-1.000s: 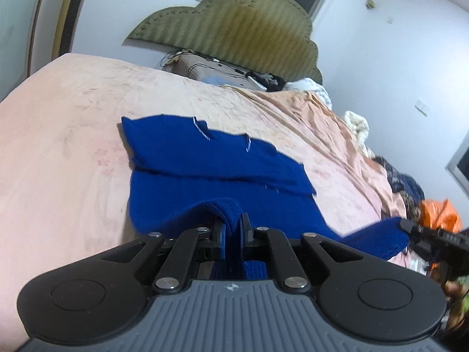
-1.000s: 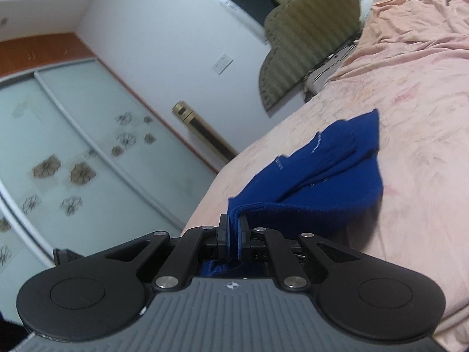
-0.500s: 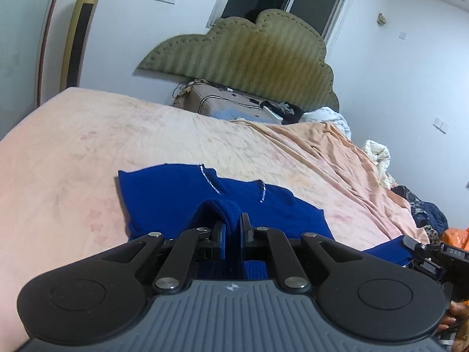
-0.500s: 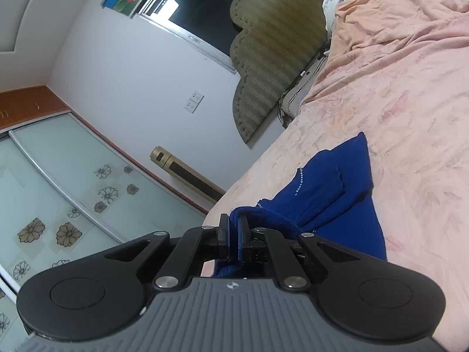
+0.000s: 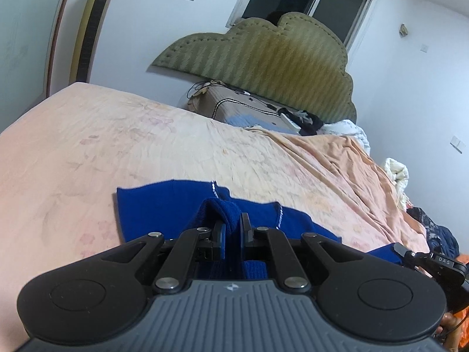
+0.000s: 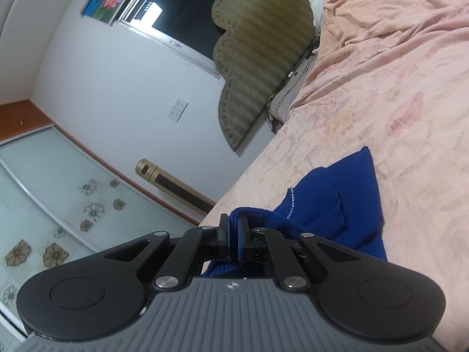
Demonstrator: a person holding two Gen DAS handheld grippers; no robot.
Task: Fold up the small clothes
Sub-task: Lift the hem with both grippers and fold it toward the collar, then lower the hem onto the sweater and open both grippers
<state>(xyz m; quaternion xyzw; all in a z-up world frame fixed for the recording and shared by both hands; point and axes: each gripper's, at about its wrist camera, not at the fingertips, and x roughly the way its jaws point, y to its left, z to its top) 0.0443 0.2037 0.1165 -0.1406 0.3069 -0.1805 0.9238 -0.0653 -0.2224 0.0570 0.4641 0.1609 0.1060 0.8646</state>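
Most of both views is taken up by the wide bed with the peach floral sheet (image 5: 181, 146), and behind it a scalloped olive-green padded headboard (image 5: 263, 58) is leaned against the white wall. A rumpled peach blanket (image 6: 395, 29) is bunched up at the headboard end (some white bedding is poking out next to it). A tall gold tower fan or heater (image 5: 93, 26) is parked in the corner, beside the frosted sliding wardrobe doors with flower prints (image 6: 44, 220).

The royal-blue knit garment with a thin white stitched trim (image 5: 164, 205) is laid flat on the sheet, and its near edge is lifted up off the bed at two spots. One raised bunch of the knit is pinched in the left tool (image 5: 232, 234), whose jaws are clenched tight on it. Another bunch is clamped the same way in the right tool (image 6: 232, 234), with the fabric draped down from it onto the bed. In the left wrist view the right tool is just visible at the far right edge, with blue cloth trailing to it.
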